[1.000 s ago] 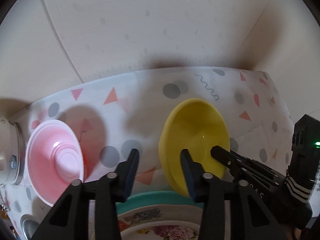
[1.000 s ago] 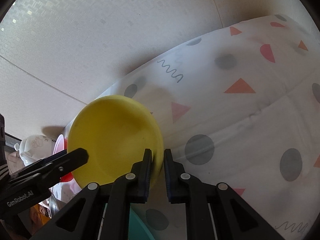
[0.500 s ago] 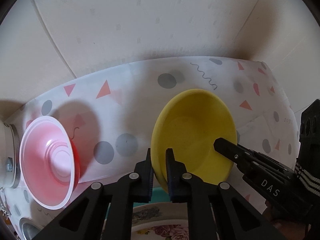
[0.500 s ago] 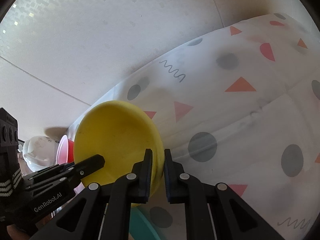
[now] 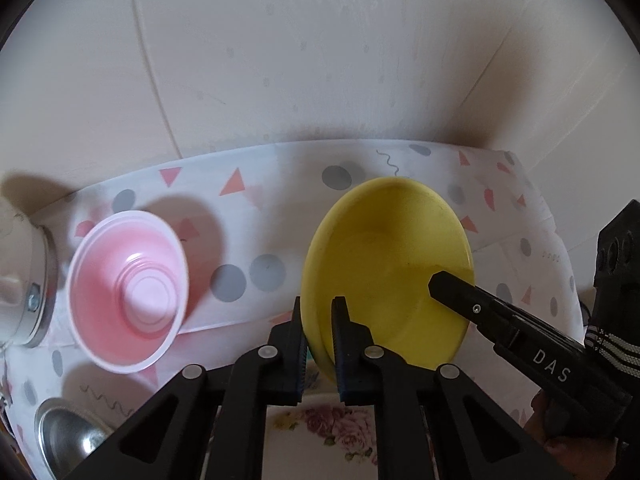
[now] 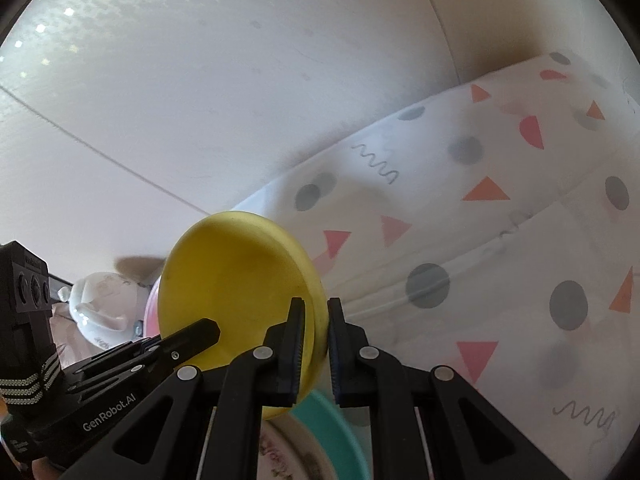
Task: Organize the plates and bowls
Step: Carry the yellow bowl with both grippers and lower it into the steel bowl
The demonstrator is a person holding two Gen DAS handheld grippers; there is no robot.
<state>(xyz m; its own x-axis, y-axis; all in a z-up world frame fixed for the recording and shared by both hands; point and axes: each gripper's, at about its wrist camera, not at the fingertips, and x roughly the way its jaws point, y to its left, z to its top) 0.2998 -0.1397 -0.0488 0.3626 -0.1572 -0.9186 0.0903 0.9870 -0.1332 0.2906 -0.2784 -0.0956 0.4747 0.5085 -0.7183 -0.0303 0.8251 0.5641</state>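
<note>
Both grippers, left (image 5: 319, 344) and right (image 6: 316, 350), clamped on yellow bowl (image 5: 388, 264) rim, frame centre. Left view alone shows pink bowl (image 5: 128, 292), left; right view alone teal plate (image 6: 340, 436), bottom.

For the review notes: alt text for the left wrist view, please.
The left claw is shut on the near rim of a yellow plate, and the right claw grips its other side. A pink bowl lies left on the patterned tablecloth.
</note>
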